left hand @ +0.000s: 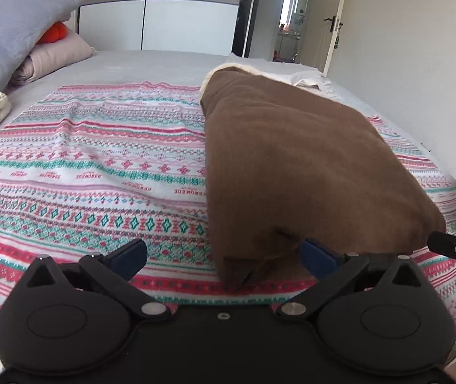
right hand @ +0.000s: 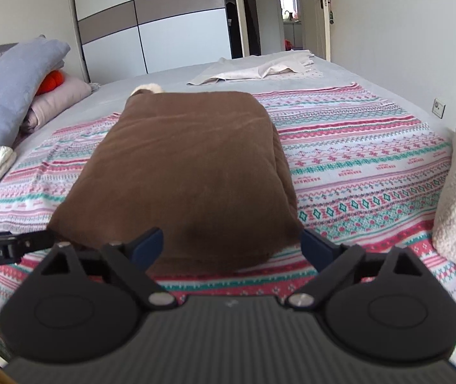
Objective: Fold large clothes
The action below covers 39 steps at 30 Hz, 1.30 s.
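The 2 tongs, left gripper [left hand: 224,256] and right gripper [right hand: 232,244], gape empty at the folded brown garment's [right hand: 183,166] near edge on the patterned spread [right hand: 356,166], where a careless nudge could spring its bulky fold.

Both wrist cameras low at bed's [left hand: 164,60] near edge, facing wardrobe [right hand: 176,22]; both share brown folded garment [left hand: 292,160], close, left view offset leftward.

Patterned bedspread [right hand: 356,147], grey pillow [left hand: 13,28], wardrobe [right hand: 164,16], open door [left hand: 327,16].
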Tool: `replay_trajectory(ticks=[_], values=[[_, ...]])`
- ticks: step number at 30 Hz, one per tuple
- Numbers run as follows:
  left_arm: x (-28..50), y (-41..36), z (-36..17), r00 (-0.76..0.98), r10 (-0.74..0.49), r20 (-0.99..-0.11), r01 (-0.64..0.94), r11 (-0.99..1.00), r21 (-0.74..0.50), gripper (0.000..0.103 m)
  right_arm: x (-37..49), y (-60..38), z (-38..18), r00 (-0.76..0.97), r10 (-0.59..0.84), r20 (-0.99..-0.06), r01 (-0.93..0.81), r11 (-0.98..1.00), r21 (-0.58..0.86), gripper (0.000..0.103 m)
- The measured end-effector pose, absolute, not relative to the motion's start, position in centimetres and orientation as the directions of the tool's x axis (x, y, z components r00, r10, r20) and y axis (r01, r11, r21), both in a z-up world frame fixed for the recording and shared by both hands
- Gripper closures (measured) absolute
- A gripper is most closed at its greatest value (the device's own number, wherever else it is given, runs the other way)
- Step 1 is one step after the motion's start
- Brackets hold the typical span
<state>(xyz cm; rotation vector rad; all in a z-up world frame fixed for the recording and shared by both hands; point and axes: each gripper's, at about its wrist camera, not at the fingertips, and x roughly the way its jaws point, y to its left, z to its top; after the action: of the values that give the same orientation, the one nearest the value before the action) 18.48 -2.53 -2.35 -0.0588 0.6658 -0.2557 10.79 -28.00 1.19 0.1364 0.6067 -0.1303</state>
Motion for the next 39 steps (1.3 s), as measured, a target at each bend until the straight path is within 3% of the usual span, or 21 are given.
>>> replay_trajectory(ticks=[7, 14, 39], values=[[17.8, -2.6, -3.0, 0.754, -0.175, -0.633, 0.144, 0.984, -0.101, 0.000, 10.4, -27.4, 0.5, 0.791, -0.150, -0.593, 0.192, 0.981, 0.008, 0.001], [16.7, -3.8, -3.3, 0.763, -0.095, -0.639, 0.113, 0.994, -0.014, 0.000, 10.7, -27.4, -0.2, 0.765, -0.187, -0.617, 0.219, 0.975, -0.025, 0.001], [16.6, -4.7, -4.0, 0.748, -0.086, -0.658, 0.120, 0.993, 0.007, 0.000, 11.3, -26.7, -0.7, 0.752, -0.192, -0.631, 0.200, 0.978, -0.059, 0.000]])
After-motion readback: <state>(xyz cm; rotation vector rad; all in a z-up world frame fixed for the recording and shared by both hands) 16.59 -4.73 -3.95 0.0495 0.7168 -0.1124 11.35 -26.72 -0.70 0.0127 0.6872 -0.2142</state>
